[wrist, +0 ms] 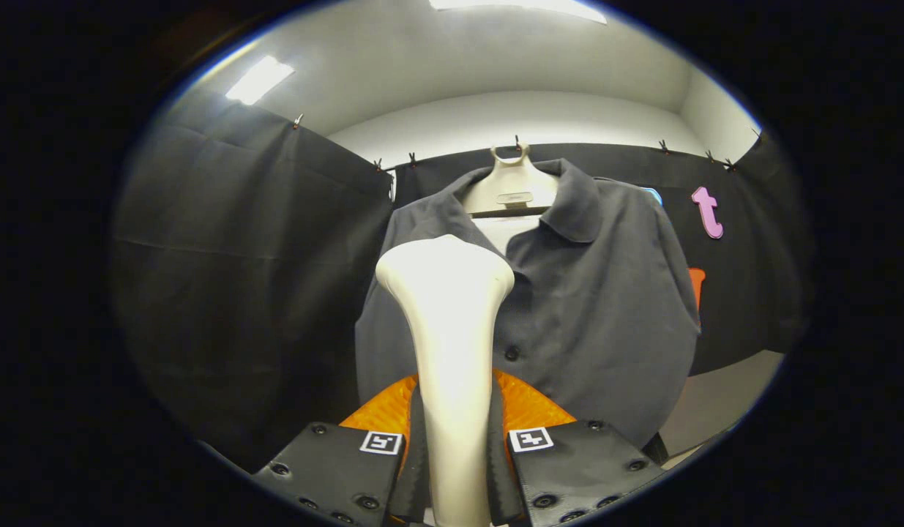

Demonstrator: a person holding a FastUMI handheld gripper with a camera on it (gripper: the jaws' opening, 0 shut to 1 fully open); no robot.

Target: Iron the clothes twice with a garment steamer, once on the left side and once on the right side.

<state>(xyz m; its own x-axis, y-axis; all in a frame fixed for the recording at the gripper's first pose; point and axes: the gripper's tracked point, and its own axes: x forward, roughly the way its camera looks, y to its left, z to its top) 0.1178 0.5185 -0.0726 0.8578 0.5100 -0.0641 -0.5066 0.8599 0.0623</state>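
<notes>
A dark grey shirt [598, 293] hangs on a pale hanger [512, 187] against the booth's black wall, with its collar spread and dark buttons down the front. My gripper [455, 410] is shut on the white garment steamer [448, 307], whose handle runs up between both fingers. The steamer's broad head stands just ahead of the fingers, over the shirt's left half below the collar. Whether the head touches the cloth I cannot tell. The steamer hides part of the shirt's left front.
Black cloth walls [239, 293] hang close on the left and behind the shirt. A pale floor or table surface [722, 399] lies low on the right beyond the shirt's hem.
</notes>
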